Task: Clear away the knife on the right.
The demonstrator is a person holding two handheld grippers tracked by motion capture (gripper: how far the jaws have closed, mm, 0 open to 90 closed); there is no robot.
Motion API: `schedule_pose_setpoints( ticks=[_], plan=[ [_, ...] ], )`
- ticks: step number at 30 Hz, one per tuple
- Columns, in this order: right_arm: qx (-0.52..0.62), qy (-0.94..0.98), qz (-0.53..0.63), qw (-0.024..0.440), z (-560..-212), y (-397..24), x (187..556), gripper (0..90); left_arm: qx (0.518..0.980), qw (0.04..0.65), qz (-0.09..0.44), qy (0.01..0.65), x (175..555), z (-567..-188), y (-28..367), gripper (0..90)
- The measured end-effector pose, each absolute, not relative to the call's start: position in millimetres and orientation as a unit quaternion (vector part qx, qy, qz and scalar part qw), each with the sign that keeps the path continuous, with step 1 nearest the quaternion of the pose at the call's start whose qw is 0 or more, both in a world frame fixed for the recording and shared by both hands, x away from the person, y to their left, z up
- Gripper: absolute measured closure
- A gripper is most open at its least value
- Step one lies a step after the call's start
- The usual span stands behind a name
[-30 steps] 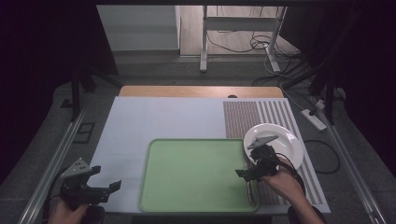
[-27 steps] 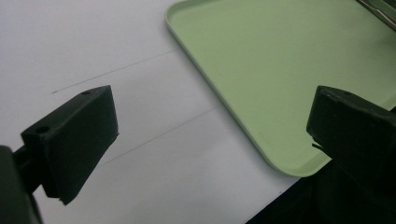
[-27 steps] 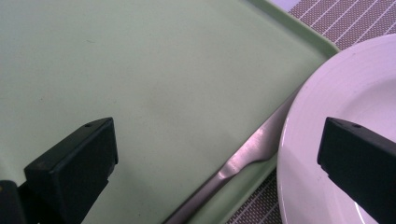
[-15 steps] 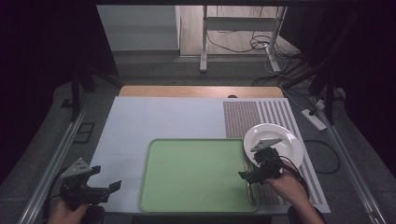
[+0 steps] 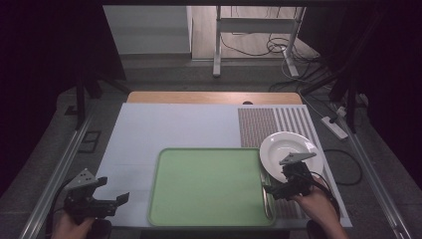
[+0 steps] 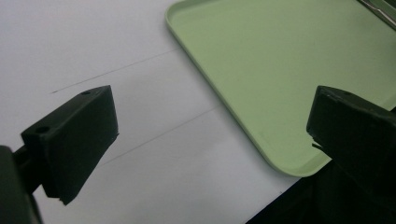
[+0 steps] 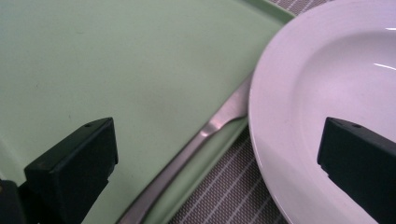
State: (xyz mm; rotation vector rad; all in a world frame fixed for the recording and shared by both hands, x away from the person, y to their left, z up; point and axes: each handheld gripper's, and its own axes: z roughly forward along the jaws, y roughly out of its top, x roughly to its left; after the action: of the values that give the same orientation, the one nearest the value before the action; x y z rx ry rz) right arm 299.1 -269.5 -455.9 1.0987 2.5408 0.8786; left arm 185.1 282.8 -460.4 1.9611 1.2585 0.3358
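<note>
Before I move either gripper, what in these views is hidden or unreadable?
- Slim metal utensil on the green plastic tray: right gripper view, its head is under the white ceramic plate, so its type is unknown.
- Same utensil, high view: too small to identify.
- Tray, left gripper view: cut off by the frame edges.

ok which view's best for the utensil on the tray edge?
Right gripper view: the metal utensil lies large along the green tray's rim, its upper end hidden under the plate. High view shows it as a thin sliver at the tray's right edge. Left gripper view catches just a bit at the top corner.
</note>
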Motion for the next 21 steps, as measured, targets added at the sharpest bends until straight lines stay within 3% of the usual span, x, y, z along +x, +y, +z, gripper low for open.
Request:
schedule_pose_setpoints(
  ticks=[21],
  plan=[
    [0.412,0.841,0.321,0.138,-446,-302,277,0.0,0.769,0.382,0.131,0.495,186,-461,283,2.2]
  ],
)
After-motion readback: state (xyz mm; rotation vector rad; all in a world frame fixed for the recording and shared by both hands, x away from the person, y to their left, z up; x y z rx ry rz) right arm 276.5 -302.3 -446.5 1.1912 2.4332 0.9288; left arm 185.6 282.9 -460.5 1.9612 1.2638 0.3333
